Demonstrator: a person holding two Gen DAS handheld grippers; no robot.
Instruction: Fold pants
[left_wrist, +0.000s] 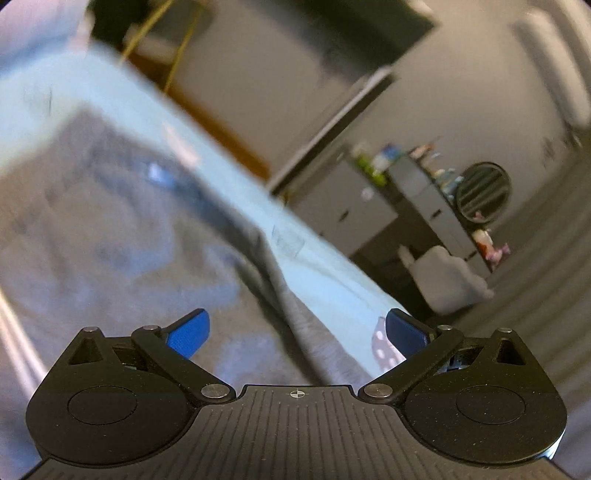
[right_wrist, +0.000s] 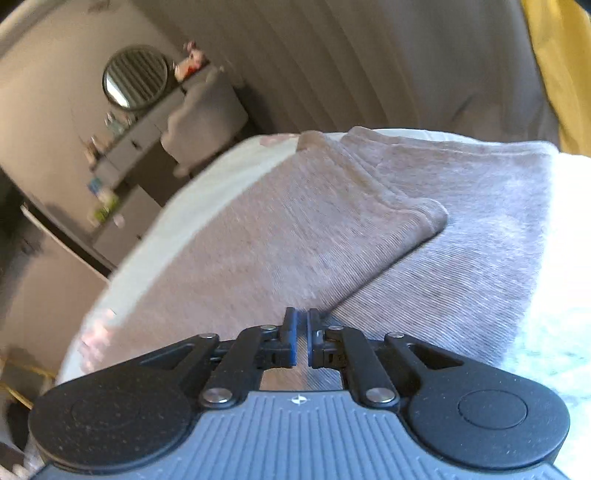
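Note:
Grey knit pants (left_wrist: 110, 236) lie spread on a bed with a pale blue sheet (left_wrist: 317, 254). In the left wrist view my left gripper (left_wrist: 297, 332) is open with its blue pads wide apart, just above the pants and holding nothing. In the right wrist view the pants (right_wrist: 461, 229) are doubled over, one leg (right_wrist: 332, 221) lying on top with its cuff end to the right. My right gripper (right_wrist: 302, 339) has its jaws nearly together, a narrow gap between them, over the edge of the upper layer. Whether cloth is pinched there is not clear.
Beyond the bed stand grey drawers (left_wrist: 369, 206) with small items on top, a round mirror (left_wrist: 484, 192) and a grey chair (left_wrist: 450, 277). Ribbed curtains (right_wrist: 369, 62) hang behind the bed. A yellow cloth (right_wrist: 561, 70) shows at the top right. The bed edge (right_wrist: 177, 229) falls away on the left.

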